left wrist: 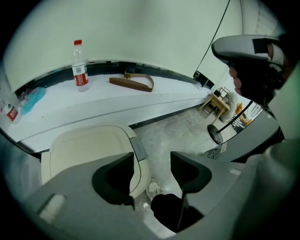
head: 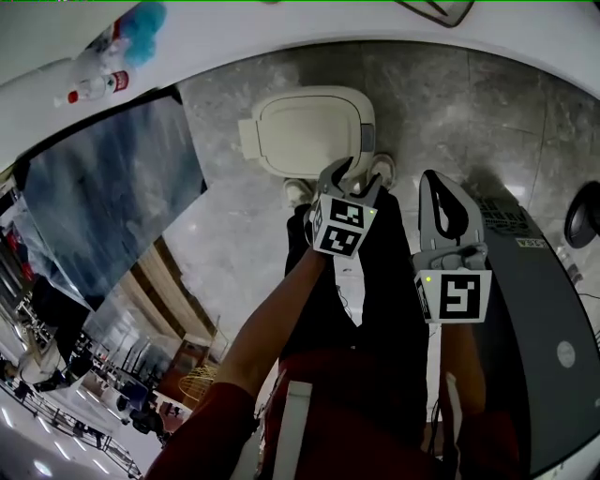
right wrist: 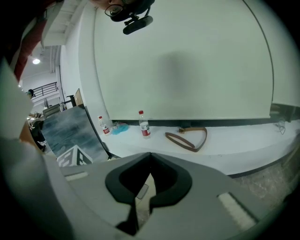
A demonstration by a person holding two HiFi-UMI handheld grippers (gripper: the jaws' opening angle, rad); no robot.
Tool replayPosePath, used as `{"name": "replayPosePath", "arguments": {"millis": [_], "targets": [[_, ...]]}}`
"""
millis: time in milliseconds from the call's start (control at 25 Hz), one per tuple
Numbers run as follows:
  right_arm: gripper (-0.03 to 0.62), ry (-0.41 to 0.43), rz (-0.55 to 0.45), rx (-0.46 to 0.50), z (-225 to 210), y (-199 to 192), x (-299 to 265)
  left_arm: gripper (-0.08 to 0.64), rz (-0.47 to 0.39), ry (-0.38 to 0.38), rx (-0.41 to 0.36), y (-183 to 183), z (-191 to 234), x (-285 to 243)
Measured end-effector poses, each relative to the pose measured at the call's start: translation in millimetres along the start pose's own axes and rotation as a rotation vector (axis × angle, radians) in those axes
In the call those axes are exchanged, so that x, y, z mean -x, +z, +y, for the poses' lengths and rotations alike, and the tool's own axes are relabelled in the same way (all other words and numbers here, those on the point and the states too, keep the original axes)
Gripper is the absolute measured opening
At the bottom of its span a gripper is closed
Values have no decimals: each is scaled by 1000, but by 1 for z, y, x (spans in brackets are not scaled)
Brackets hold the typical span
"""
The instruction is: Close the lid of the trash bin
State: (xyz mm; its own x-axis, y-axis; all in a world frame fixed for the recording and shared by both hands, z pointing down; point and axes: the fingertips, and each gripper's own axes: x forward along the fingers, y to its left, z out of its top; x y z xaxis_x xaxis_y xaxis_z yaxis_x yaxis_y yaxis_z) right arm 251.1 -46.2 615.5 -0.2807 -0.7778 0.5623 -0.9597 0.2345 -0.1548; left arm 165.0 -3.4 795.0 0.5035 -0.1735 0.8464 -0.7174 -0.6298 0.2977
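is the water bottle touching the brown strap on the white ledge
Apart. The left gripper view shows a bare stretch of the white ledge between the water bottle and the brown strap.

Bin [head: 309, 131] partly hidden; small print unreadable
In the head view the left tongs [head: 358, 180] cover the bin's near edge; the right tongs [right wrist: 150, 157] leave only a sliver of it showing in their own view; strap [head: 436, 9] cut off at the head view's top; bottle [left wrist: 79, 70] label too small to read.
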Motion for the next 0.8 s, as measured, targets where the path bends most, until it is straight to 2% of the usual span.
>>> {"name": "replayPosePath", "arguments": {"millis": [280, 520, 800], "targets": [[0, -9, -49, 64, 20, 48, 18, 250, -101, 17, 10, 32, 3, 67], [0, -18, -96, 102, 44, 91, 41, 249, -199, 68, 26, 63, 20, 139], [0, -15, -176, 172, 87, 157, 70, 246, -384, 153, 65, 102, 51, 249]]}}
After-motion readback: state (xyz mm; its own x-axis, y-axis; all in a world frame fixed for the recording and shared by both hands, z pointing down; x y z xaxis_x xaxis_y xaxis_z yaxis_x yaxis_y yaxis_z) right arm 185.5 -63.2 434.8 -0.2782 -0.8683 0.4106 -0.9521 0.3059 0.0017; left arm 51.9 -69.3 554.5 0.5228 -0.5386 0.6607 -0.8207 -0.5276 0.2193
